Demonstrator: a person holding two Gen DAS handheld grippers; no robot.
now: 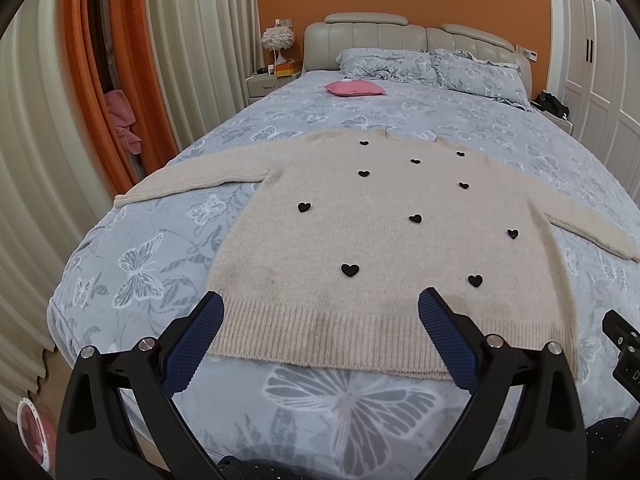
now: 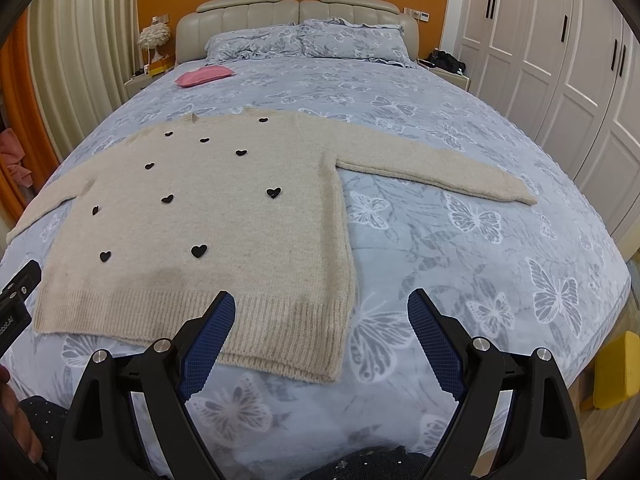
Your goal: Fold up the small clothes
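Cream knit sweater [image 1: 372,240] lies flat, sleeves spread, near the foot of the bed [image 2: 460,240]. My left gripper [image 1: 320,308] and right gripper [image 2: 321,306] hover above its ribbed hem [image 2: 256,320], jaws spread, empty. I judge it soft and limp; I would pinch hem corners.

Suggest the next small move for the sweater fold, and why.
Probably send the right tool out to the cuff of the right sleeve and grip it. The sweater lies flat on the bed, front up, both sleeves spread, nothing folded yet. Both tools are open and empty; the left tool hovers over the ribbed hem.
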